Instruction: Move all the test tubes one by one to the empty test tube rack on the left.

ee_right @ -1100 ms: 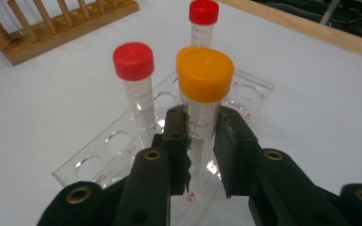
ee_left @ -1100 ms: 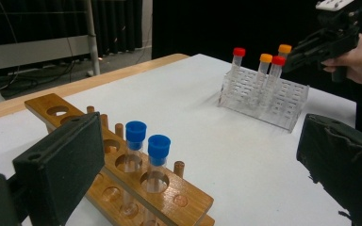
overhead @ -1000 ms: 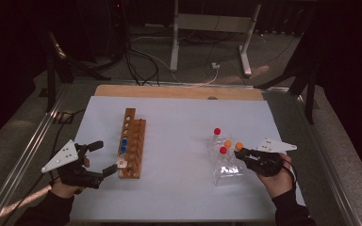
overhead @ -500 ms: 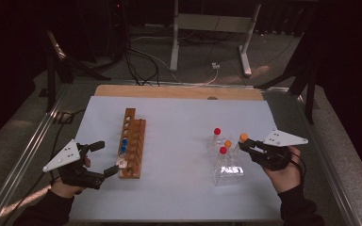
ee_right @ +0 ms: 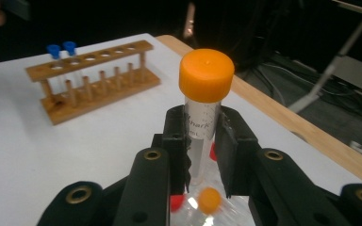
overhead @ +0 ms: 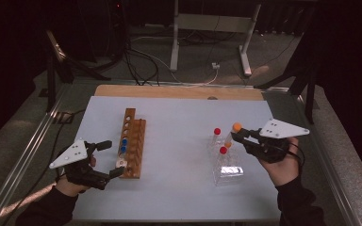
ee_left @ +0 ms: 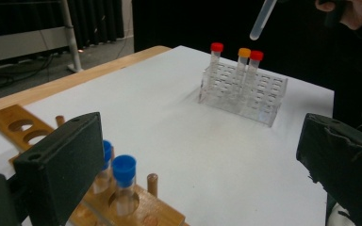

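Observation:
My right gripper (overhead: 239, 135) is shut on an orange-capped test tube (overhead: 236, 127), held upright in the air above the clear plastic rack (overhead: 226, 169). In the right gripper view the pads clamp the tube (ee_right: 206, 75) just below its cap. Two red-capped tubes (ee_left: 216, 47) and one orange-capped tube (ee_left: 243, 52) stand in the clear rack (ee_left: 259, 101). A wooden rack (overhead: 133, 146) on the left holds two blue-capped tubes (overhead: 124, 141). My left gripper (overhead: 113, 158) hangs open at that rack's near end, with nothing between its jaws.
The white table top (overhead: 179, 117) runs wide between the two racks. A wooden strip (overhead: 179, 92) edges its far side. Beyond it stand a metal stand's legs (overhead: 207, 42) and cables on the floor.
My right gripper has risen with the orange-capped tube, lifting it out of the clear rack. The left gripper has stayed where it was.

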Available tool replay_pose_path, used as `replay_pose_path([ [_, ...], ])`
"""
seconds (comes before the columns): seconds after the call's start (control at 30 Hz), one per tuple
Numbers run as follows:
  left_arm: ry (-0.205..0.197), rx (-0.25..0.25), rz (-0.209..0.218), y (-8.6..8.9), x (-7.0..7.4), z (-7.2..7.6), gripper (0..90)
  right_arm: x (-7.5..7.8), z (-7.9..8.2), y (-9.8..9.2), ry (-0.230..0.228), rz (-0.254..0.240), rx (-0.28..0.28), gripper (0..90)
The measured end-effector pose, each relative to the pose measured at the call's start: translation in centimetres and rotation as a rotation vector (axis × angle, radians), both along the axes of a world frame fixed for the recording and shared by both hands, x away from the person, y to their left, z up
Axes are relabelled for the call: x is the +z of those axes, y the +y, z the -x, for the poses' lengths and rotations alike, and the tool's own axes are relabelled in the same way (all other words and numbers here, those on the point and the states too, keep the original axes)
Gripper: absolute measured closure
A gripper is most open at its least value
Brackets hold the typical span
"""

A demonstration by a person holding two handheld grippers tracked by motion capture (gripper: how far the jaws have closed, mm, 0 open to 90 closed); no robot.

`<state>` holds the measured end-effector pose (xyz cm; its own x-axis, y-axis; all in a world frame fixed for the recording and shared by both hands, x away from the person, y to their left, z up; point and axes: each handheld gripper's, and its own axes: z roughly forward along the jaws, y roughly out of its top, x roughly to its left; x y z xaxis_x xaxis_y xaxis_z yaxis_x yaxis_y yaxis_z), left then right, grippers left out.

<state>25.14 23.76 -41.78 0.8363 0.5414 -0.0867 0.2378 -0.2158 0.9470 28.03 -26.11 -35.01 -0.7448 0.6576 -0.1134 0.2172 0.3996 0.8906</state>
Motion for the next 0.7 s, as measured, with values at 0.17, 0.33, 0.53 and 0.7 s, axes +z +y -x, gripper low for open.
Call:
replay_pose_path([
  [0.17, 0.010, -0.025, 0.006, -0.9, 0.3, -0.3, 2.7, -0.6, -0.1, 1.7, 0.024, -0.009, 0.057, 74.7],
  [0.33, 0.012, -0.056, -0.012, -2.1, 0.7, -0.7, 2.8, -1.6, -0.1, 3.2, 0.050, -0.020, 0.100, 74.7],
  [0.53, 0.018, -0.090, -0.008, -3.4, 1.1, -1.3, 2.8, -2.8, 0.0, 4.6, 0.081, -0.028, 0.141, 74.7],
  [0.7, 0.024, -0.110, -0.008, -4.6, 1.3, -1.9, 2.9, -3.8, 0.2, 5.7, 0.106, -0.028, 0.176, 74.7],
])
